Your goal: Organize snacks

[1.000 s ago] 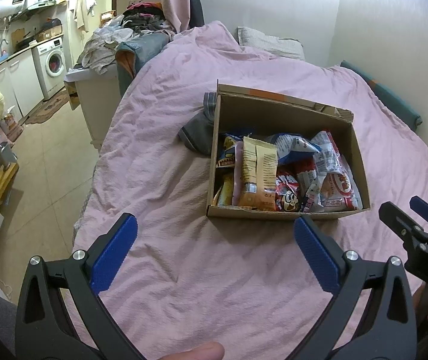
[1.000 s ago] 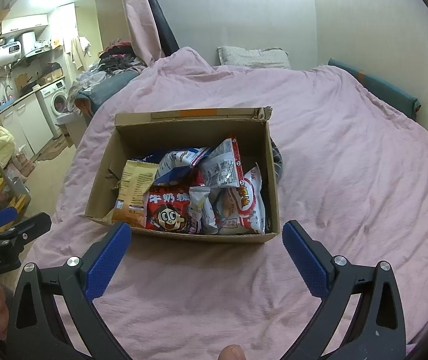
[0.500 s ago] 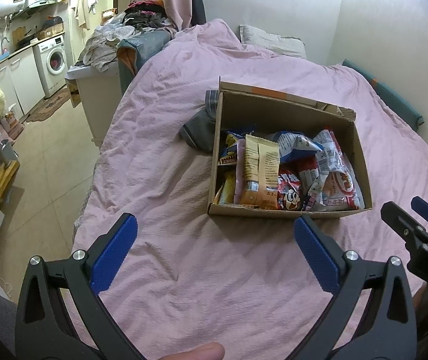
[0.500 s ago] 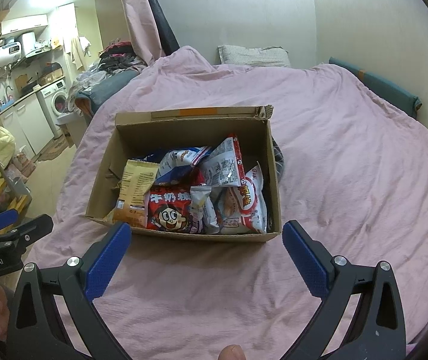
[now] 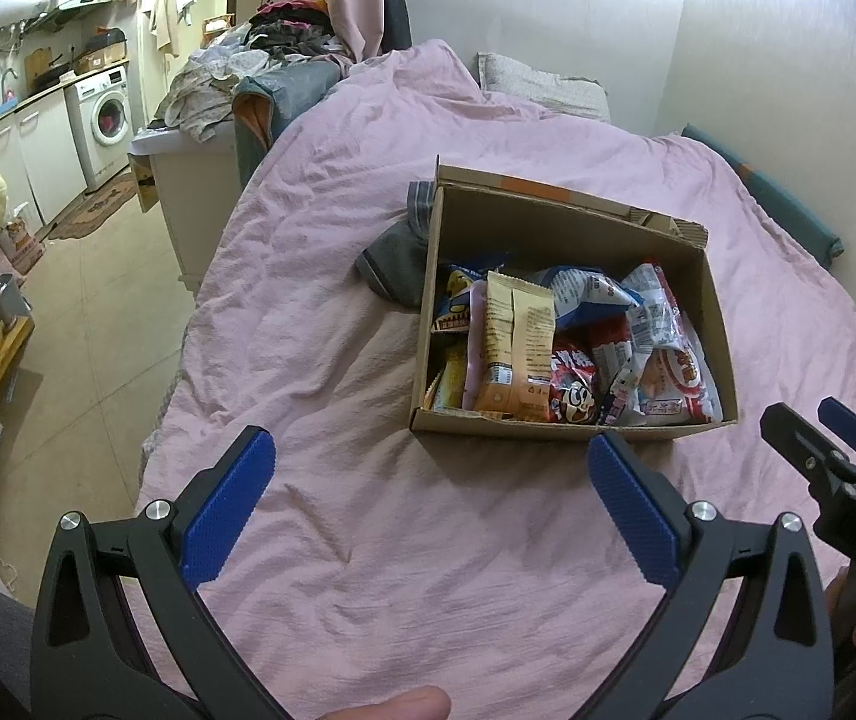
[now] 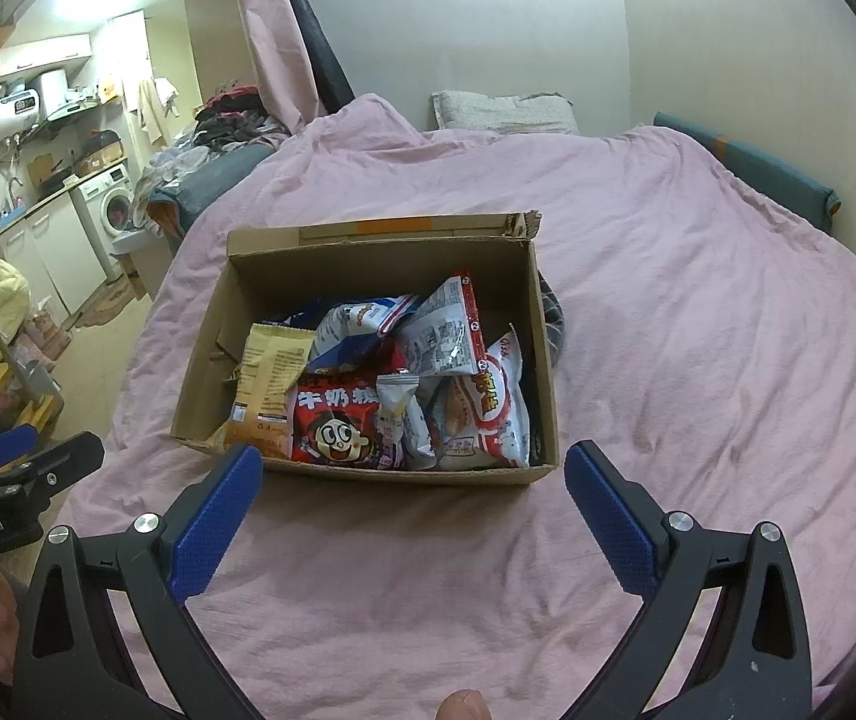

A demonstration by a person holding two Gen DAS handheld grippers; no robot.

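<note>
Pink sheets cover a big bed (image 5: 320, 324) in the left wrist view. On the bed sits an open cardboard box (image 5: 571, 222), up at about 1 o'clock from the left gripper (image 5: 430, 480). The box is full of snack bags. A tan snack bag (image 5: 514, 342) lies on top near the box's left side. A red bag with a cartoon face (image 5: 574, 393) leans at the near wall. A white and red bag (image 5: 676, 381) fills the near right corner. A grey cloth (image 5: 398, 261) pokes out from behind the box at its far left corner. The left gripper's blue fingers (image 5: 230, 507) are wide apart and hold nothing. The right gripper (image 5: 829, 432) peeks in at 3 o'clock. A washing machine (image 5: 105, 120) stands far off at 10 o'clock, and a pillow (image 5: 538, 87) lies at the head of the bed at 12 o'clock.

Same pink bed (image 6: 697, 330) in the right wrist view. The cardboard box (image 6: 380, 267) sits straight ahead at 12 o'clock, just past the right gripper (image 6: 413, 483). The red bag with the cartoon face (image 6: 338, 420) is at the near wall, the tan snack bag (image 6: 269, 378) is to its left, and the white and red bag (image 6: 487, 414) is to its right. The right gripper's blue fingers (image 6: 212, 525) are wide apart with nothing between them. The left gripper (image 6: 32, 450) shows at 9 o'clock.
</note>
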